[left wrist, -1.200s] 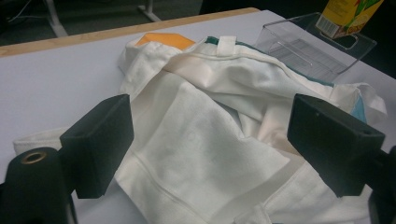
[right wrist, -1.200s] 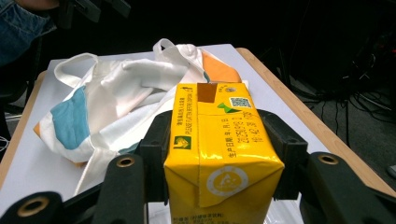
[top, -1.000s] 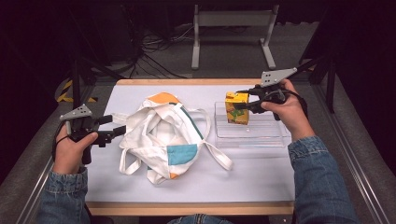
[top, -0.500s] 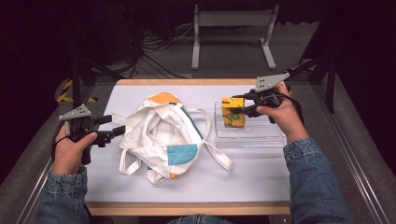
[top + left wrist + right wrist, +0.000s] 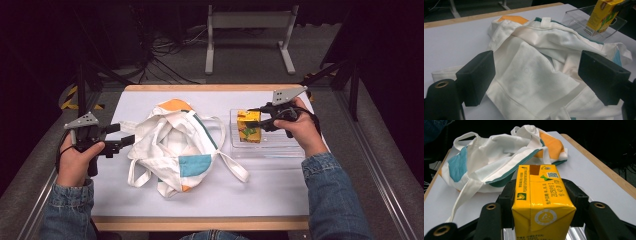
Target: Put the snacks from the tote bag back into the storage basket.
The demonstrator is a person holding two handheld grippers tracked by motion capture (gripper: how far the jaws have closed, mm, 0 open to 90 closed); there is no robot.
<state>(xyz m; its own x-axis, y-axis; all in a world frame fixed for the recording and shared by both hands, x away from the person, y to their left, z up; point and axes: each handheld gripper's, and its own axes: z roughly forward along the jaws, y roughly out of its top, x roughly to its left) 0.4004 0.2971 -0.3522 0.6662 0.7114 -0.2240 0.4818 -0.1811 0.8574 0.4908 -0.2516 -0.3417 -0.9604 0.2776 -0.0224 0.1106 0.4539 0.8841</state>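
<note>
Two handheld grippers are at work over a white-topped table (image 5: 150,200) with a pale wooden edge. One, the right gripper (image 5: 257,117), has its black jaws clamped on the two sides of a yellow drink carton (image 5: 248,126) printed with green graphics and small text; in the right gripper view the carton (image 5: 541,202) sits squarely between the pads, top face toward the camera. Seen from the high view, the carton stands upright in a clear plastic tray (image 5: 280,145) at the right side of the table, its base low inside the tray; whether it rests on the tray floor I cannot tell. The person's right hand (image 5: 300,131), in a denim sleeve, grips the tool from the near right.

Left of the tray lies a crumpled white cloth tote bag (image 5: 172,145) with an orange patch, a teal-blue patch, green trim and long white straps, one strap trailing toward the tray's near corner. The bag and the tray lie just beside each other.

At the bag's left edge the left gripper (image 5: 127,135) is held level by the left hand (image 5: 75,162). Its jaws stand wide apart in the left gripper view, with the bag's white fabric (image 5: 531,72) spread beyond and between them, not pinched.
</note>
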